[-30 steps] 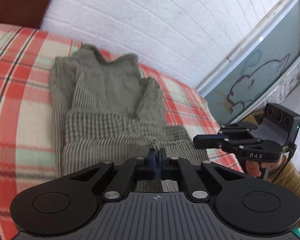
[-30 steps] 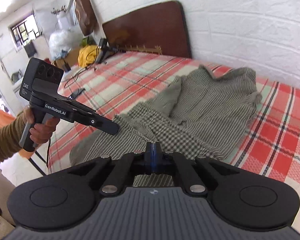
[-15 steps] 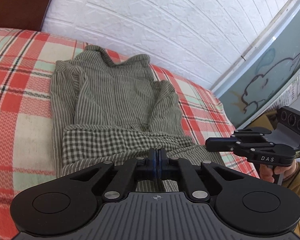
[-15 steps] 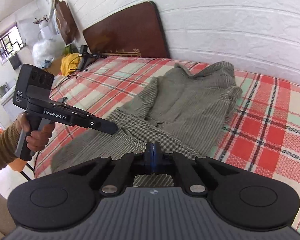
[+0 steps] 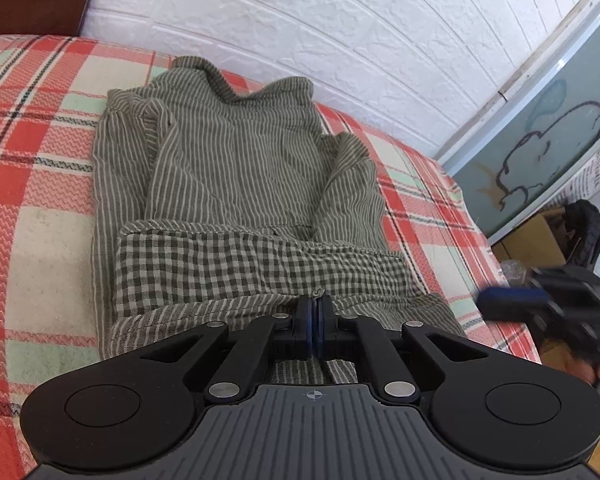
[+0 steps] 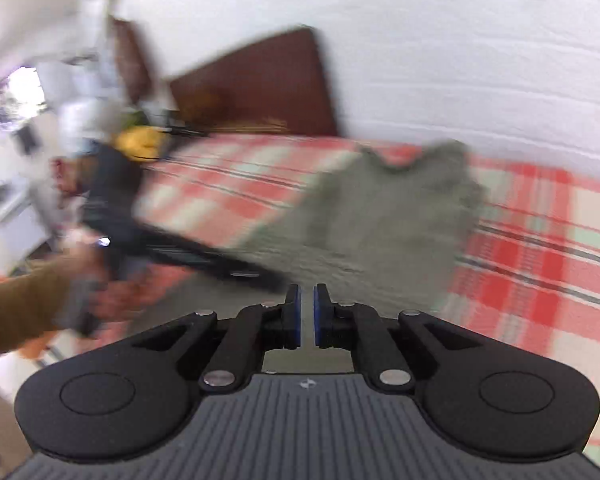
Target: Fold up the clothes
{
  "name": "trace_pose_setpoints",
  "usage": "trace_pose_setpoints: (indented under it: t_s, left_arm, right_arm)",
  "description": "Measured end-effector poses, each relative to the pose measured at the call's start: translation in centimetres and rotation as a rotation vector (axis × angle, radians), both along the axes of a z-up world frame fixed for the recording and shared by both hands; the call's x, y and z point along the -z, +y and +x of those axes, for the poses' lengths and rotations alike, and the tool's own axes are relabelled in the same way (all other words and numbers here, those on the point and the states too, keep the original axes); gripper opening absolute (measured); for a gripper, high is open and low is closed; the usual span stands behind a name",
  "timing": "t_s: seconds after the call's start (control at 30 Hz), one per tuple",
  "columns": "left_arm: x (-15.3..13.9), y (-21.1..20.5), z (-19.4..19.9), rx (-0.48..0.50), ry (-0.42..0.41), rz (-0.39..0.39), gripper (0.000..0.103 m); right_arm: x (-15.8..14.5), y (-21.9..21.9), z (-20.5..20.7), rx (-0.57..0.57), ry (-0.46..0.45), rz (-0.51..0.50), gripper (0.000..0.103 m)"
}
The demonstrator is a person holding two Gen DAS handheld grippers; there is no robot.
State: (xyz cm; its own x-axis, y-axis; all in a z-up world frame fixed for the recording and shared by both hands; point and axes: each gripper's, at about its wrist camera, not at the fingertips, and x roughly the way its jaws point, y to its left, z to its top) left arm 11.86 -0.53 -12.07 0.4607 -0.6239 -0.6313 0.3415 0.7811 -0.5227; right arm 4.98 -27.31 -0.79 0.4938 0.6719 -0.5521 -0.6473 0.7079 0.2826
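Observation:
A grey-green striped shirt [image 5: 236,168] lies on the plaid bed, its hem turned up so a checked lining band [image 5: 228,264] shows. My left gripper [image 5: 315,312] is shut on the shirt's near hem. In the left wrist view my right gripper [image 5: 512,300] is a blur at the right, off the bed's edge. In the right wrist view, which is blurred, my right gripper [image 6: 307,304] has its jaws a little apart with nothing between them, above the shirt [image 6: 384,220]. The left gripper [image 6: 172,240] shows there at the left.
The red, cream and mint plaid bedcover [image 5: 32,200] spreads around the shirt. A white brick wall [image 5: 340,32] runs behind the bed. A dark wooden headboard [image 6: 260,84] stands at the far end. A painted panel [image 5: 540,152] and boxes stand off the bed's right side.
My right gripper has let go of the hem, opened slightly and swung fast away to the right. My left gripper stays shut on the hem, and the shirt lies flatter.

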Motion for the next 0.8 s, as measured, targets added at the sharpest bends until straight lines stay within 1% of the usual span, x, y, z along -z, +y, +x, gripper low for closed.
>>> trace_pose_setpoints:
  t_s: [0.07, 0.1, 0.13, 0.17, 0.2, 0.23, 0.27, 0.3, 0.33, 0.37, 0.4, 0.43, 0.47, 0.53, 0.57, 0.67, 0.7, 0.73, 0.8]
  left_arm:
    - [0.2, -0.2, 0.1, -0.002, 0.002, 0.002, 0.0]
    - [0.2, -0.3, 0.2, -0.004, 0.003, 0.002, 0.0]
    - [0.3, -0.4, 0.2, -0.007, 0.004, 0.002, 0.001]
    - [0.4, -0.4, 0.3, -0.011, 0.007, 0.002, 0.009]
    - [0.4, -0.4, 0.4, -0.015, 0.011, 0.001, 0.01]
    - [0.4, -0.4, 0.5, -0.019, 0.015, -0.001, 0.01]
    - [0.4, -0.3, 0.5, -0.023, 0.018, -0.005, 0.016]
    - [0.3, -0.1, 0.5, -0.025, 0.018, -0.006, 0.024]
    - [-0.1, 0.2, 0.4, -0.03, 0.013, -0.01, 0.025]
    - [-0.6, 0.7, 0.2, -0.046, 0.001, -0.012, 0.032]
    - [-1.2, 1.4, -0.2, -0.07, -0.017, -0.013, 0.046]
    - [-2.1, 2.4, -0.9, -0.092, -0.042, -0.014, 0.054]
    - [-2.8, 3.5, -1.9, -0.109, -0.072, -0.009, 0.064]
    - [-4.2, 5.6, -3.9, -0.139, -0.131, 0.002, 0.064]
    - [-4.6, 6.5, -5.2, -0.147, -0.145, 0.011, 0.064]
    - [-4.3, 8.3, -8.7, -0.148, -0.13, 0.017, 0.065]
    - [-3.8, 8.5, -9.7, -0.144, -0.116, 0.022, 0.064]
    - [-3.3, 8.6, -10.6, -0.14, -0.101, 0.025, 0.064]
    - [-2.6, 8.2, -11.9, -0.117, -0.08, -0.001, 0.064]
  right_arm:
    - [0.3, 2.0, -1.5, -0.075, -0.012, -0.013, 0.008]
    - [1.0, 3.1, -1.7, -0.093, -0.009, -0.043, 0.009]
    - [1.9, 3.9, -1.6, -0.093, 0.0, -0.08, 0.009]
    - [2.9, 4.7, -1.5, -0.093, 0.01, -0.117, 0.009]
    - [3.7, 5.3, -1.1, -0.081, 0.021, -0.142, 0.009]
    - [4.4, 5.3, -0.4, -0.045, 0.038, -0.142, 0.009]
    - [5.0, 5.2, 0.4, -0.005, 0.057, -0.129, 0.008]
    - [5.2, 4.8, 1.2, 0.042, 0.08, -0.092, 0.007]
    - [5.1, 4.3, 1.7, 0.088, 0.097, -0.062, 0.007]
    - [4.9, 3.7, 1.9, 0.128, 0.106, -0.031, 0.009]
    - [4.4, 3.0, 1.7, 0.156, 0.101, 0.001, 0.013]
    - [3.9, 2.3, 1.3, 0.179, 0.095, 0.036, 0.015]
    - [3.3, 1.5, 0.6, 0.191, 0.088, 0.075, 0.016]
    - [2.4, 0.3, -1.4, 0.202, 0.07, 0.142, 0.022]
    - [2.1, -0.1, -2.4, 0.2, 0.063, 0.166, 0.023]
    - [2.1, -0.3, -4.8, 0.164, 0.061, 0.187, 0.028]
    - [2.4, 0.4, -5.2, 0.146, 0.064, 0.177, 0.034]
    - [2.5, 1.2, -5.5, 0.129, 0.064, 0.164, 0.037]
    - [2.5, 3.0, -5.4, 0.109, 0.05, 0.125, 0.037]
